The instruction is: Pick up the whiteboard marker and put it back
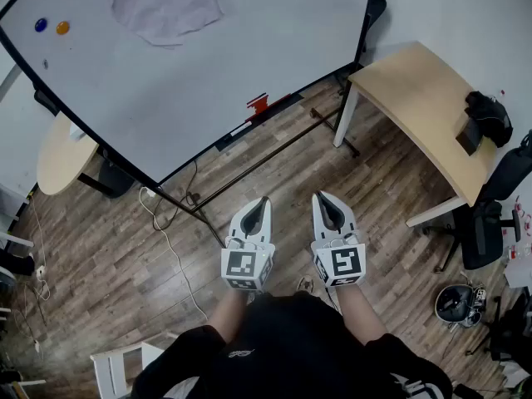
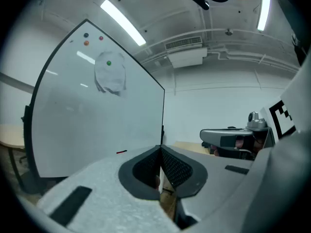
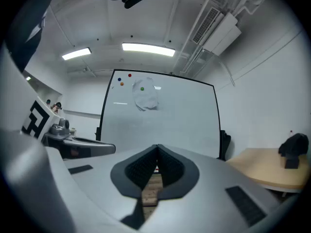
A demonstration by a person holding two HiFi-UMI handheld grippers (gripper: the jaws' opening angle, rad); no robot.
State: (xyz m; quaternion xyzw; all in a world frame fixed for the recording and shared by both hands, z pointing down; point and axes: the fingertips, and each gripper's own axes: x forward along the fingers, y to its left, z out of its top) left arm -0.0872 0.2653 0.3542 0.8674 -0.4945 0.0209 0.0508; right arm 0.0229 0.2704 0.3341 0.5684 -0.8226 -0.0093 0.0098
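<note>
A red whiteboard marker point(image 1: 258, 102) lies on the tray along the bottom edge of the big whiteboard point(image 1: 166, 81), which stands ahead of me on a black frame. In the left gripper view the marker point(image 2: 121, 152) is a small red dash at the foot of the board point(image 2: 92, 120). My left gripper point(image 1: 265, 199) and right gripper point(image 1: 318, 194) are held side by side over the wooden floor, well short of the board. Both point level at it, both are shut, and neither holds anything. In the right gripper view the board point(image 3: 160, 115) fills the middle.
A light wooden table point(image 1: 420, 98) stands to the right with a black object point(image 1: 486, 115) on it, and an office chair point(image 1: 486, 231) beside it. A round table point(image 1: 58, 160) sits at the left. Cables point(image 1: 166, 231) trail across the floor. A sheet point(image 1: 166, 7) hangs under a green magnet.
</note>
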